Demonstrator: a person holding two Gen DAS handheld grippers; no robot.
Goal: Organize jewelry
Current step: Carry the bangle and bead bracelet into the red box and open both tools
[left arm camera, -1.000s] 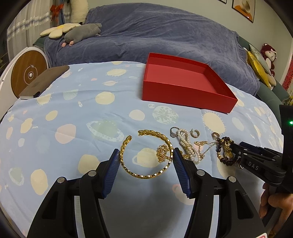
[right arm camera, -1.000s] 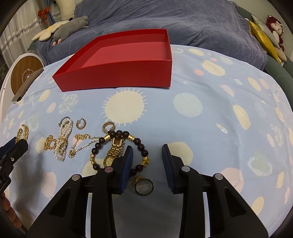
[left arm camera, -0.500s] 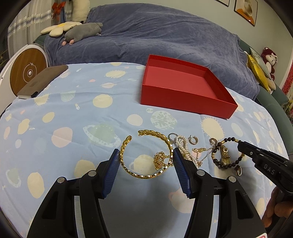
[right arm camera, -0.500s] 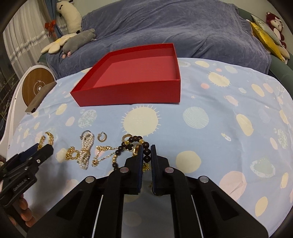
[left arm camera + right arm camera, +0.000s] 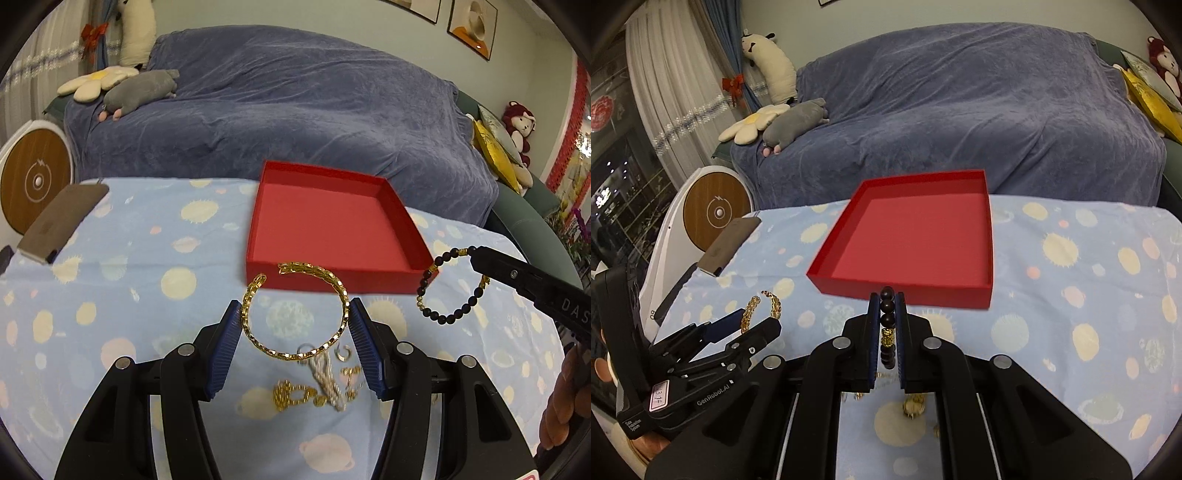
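The left gripper (image 5: 295, 328) holds the gold chain bangle (image 5: 295, 314) between its fingers (image 5: 229, 343), lifted clear of the bench (image 5: 110, 295), just near of the red box (image 5: 332, 229). The right gripper (image 5: 887, 325) has its fingers closed on the dark bead bracelet (image 5: 887, 314); the loop hangs at the box's near right corner. The remaining pieces, a pearl strand (image 5: 327, 380) and a gold chain (image 5: 291, 395), lie on the spotted cloth below the bangle.
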